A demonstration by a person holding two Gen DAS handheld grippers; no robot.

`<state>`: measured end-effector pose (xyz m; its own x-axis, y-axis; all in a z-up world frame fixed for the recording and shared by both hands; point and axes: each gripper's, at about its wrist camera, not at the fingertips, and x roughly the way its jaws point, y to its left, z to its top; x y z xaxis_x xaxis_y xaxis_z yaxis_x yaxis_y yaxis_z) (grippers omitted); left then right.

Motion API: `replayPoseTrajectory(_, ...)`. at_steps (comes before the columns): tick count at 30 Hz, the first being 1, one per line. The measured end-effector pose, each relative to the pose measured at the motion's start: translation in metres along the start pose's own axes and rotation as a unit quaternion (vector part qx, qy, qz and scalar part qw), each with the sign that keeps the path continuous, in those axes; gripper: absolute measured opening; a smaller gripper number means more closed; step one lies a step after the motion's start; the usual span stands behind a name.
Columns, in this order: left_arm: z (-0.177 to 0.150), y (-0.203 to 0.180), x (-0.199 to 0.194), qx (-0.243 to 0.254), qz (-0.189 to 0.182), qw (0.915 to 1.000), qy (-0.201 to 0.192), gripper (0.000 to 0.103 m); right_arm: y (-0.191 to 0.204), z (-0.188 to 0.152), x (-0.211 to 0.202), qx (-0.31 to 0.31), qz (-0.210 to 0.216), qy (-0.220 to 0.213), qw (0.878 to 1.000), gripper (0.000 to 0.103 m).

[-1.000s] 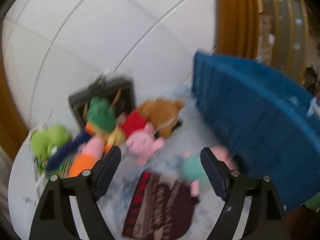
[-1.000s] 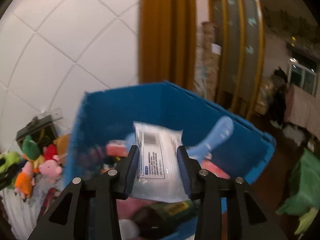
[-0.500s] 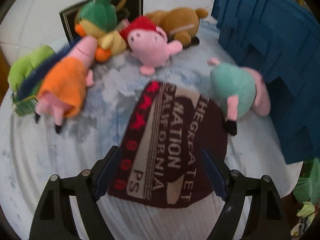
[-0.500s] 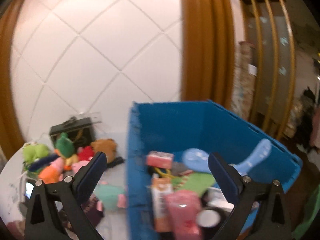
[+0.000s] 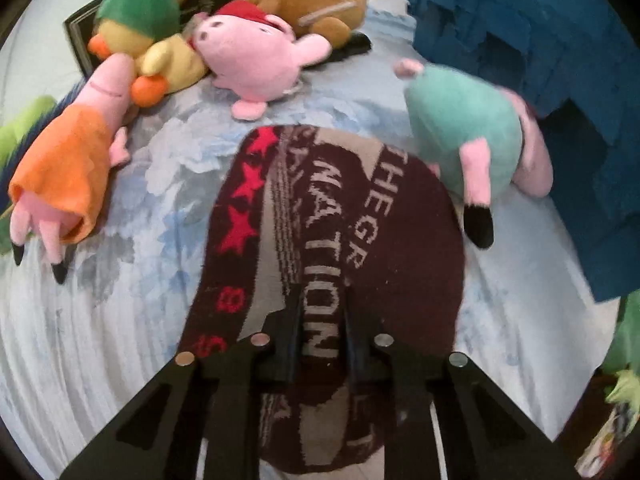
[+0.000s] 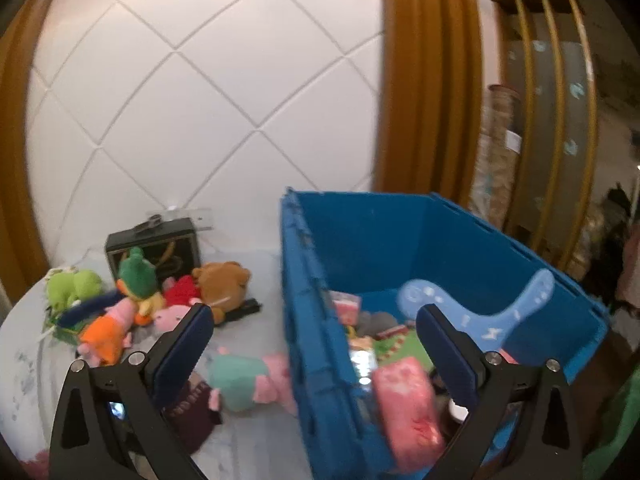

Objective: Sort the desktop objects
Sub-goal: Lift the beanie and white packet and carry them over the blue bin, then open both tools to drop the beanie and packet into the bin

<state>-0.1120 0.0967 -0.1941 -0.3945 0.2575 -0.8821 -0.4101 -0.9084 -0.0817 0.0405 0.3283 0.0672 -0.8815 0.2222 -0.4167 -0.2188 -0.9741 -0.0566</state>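
Note:
My left gripper is shut on a dark maroon knitted cloth with grey lettering and red stars, lying on the pale blue tablecloth. The cloth also shows in the right wrist view. My right gripper is open and empty, held above the left wall of the blue crate. The crate holds a pink pack, a light blue curved toy and other items. A pig plush in a teal dress lies next to the cloth, against the crate.
Plush toys lie at the back: a pink pig, a brown bear, a duck in a green hat, a pig in orange, a green frog. A black box stands by the white quilted wall.
My left gripper came down over the maroon cloth and shut on it. My right gripper let go of the white packet over the crate, opened wide and drew back to the left.

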Motion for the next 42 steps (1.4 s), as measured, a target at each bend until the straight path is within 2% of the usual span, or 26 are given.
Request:
replayPoseTrajectory(5, 0.011, 0.002, -0.059, 0.011, 0.018, 0.9976, -0.066, 0.016, -0.024, -0.003, -0.006, 0.025, -0.016, -0.003, 1.000, 0.103)
replayPoseTrajectory(10, 0.037, -0.009, -0.135, 0.020, 0.017, 0.9876, -0.155, 0.016, -0.041, -0.003, -0.009, 0.037, -0.026, -0.012, 0.999, 0.103)
replayPoseTrajectory(16, 0.070, -0.053, -0.216, 0.046, -0.015, 0.9629, -0.265, 0.016, -0.067, -0.008, -0.007, 0.051, -0.039, -0.005, 0.998, 0.102)
replayPoseTrajectory(19, 0.091, -0.090, -0.257, 0.068, -0.048, 0.9445, -0.318, 0.016, -0.081, -0.009, -0.008, 0.058, -0.042, -0.006, 0.997, 0.103)
replayPoseTrajectory(22, 0.106, -0.129, -0.282, 0.089, -0.074, 0.9285, -0.353, 0.016, -0.099, -0.007, -0.012, 0.064, -0.049, -0.013, 0.997, 0.103)
replayPoseTrajectory(25, 0.120, -0.169, -0.292, 0.107, -0.095, 0.9207, -0.363, 0.016, -0.115, -0.005, -0.016, 0.065, -0.056, -0.017, 0.996, 0.103)
replayPoseTrajectory(30, 0.136, -0.240, -0.289, 0.145, -0.124, 0.9173, -0.349, 0.016, -0.144, -0.004, -0.016, 0.062, -0.065, -0.018, 0.996, 0.103)
replayPoseTrajectory(35, 0.149, -0.302, -0.265, 0.198, -0.135, 0.9227, -0.302, 0.016, -0.177, -0.004, -0.007, 0.059, -0.074, -0.011, 0.995, 0.103)
replayPoseTrajectory(40, 0.153, -0.339, -0.243, 0.232, -0.128, 0.9288, -0.259, 0.016, -0.201, -0.008, 0.008, 0.060, -0.075, 0.002, 0.995, 0.103)
replayPoseTrajectory(42, 0.151, -0.348, -0.238, 0.240, -0.118, 0.9298, -0.253, 0.018, -0.207, -0.009, 0.014, 0.060, -0.072, 0.009, 0.996, 0.103)
